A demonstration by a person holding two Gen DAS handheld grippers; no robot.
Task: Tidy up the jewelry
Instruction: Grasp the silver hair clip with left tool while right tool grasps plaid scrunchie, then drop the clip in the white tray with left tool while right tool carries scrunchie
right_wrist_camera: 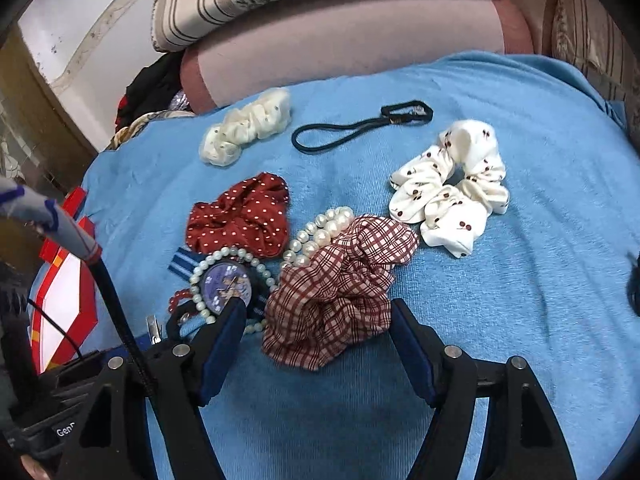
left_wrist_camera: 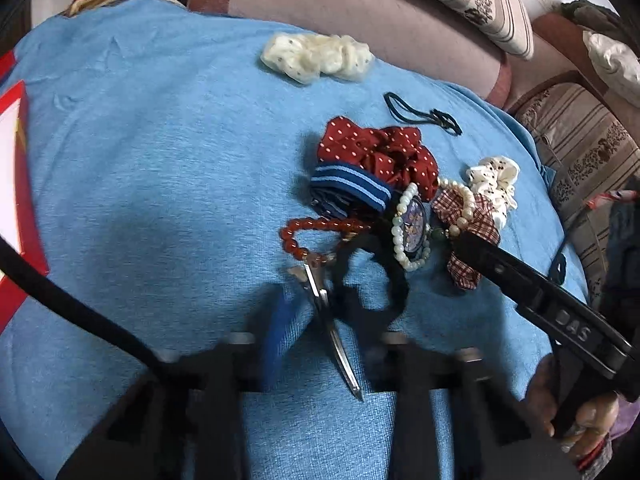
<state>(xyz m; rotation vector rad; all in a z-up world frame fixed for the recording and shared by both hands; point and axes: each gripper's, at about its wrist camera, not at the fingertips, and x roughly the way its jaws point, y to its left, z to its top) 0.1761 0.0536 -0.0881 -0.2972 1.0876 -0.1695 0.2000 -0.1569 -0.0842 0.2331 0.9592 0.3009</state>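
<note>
Currently right gripper [right_wrist_camera: 316,320] spread around plaid scrunchie [right_wrist_camera: 340,284] on blue cloth [right_wrist_camera: 520,240], pads clear. Left gripper [left_wrist_camera: 332,292] nearly pressed together over metal clip [left_wrist_camera: 332,320]; grip unclear.

Left gripper [left_wrist_camera: 316,320] points steeply down, its 2 fingers blurred, jaws close together. Right gripper [right_wrist_camera: 316,320] angled down, jaws about half apart, blue pads [right_wrist_camera: 222,344] visible. In the left wrist view, a hand [left_wrist_camera: 576,412] grips the right gripper's handle, lower right.
</note>
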